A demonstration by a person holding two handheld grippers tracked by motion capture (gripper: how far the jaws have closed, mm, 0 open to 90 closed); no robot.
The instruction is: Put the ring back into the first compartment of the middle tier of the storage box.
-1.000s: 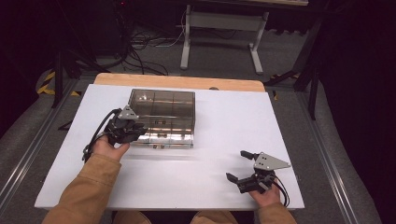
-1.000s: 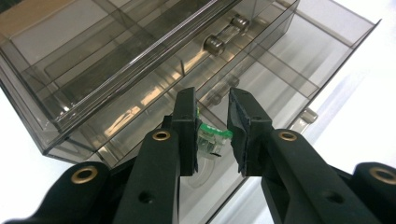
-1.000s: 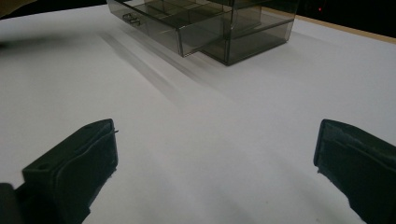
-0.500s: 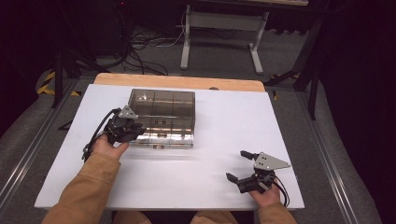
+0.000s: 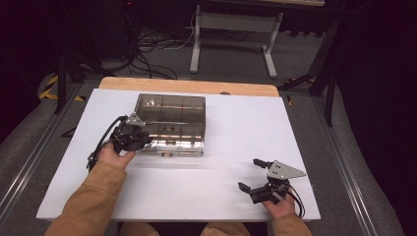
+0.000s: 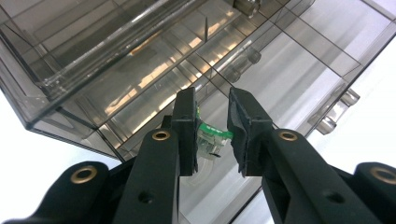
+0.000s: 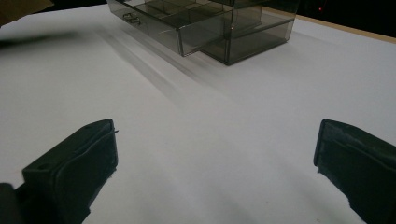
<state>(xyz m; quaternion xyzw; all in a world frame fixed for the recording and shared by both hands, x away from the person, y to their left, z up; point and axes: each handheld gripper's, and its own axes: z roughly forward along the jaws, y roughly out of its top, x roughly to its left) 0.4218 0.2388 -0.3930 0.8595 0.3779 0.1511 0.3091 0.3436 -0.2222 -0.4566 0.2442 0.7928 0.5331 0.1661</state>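
Small green part held over the open drawer, not yet dropped in

Nearest me, my right gripper (image 5: 259, 181) rests on the white table (image 5: 231, 196) with its jaws spread wide and empty. Farther out, my left gripper (image 6: 211, 135) pinches the small green-and-clear part (image 6: 210, 138) narrowly above a compartment of the smoky plastic organizer box (image 5: 172, 118); I judge that letting go and shutting the drawer (image 5: 169, 145) are left.

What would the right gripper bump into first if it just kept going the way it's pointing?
Probably nothing soon. The right gripper hangs open over bare white table. Farther along its line stands the smoky clear drawer box, its drawer pulled out, so that likely comes first, though depth is hard to judge.
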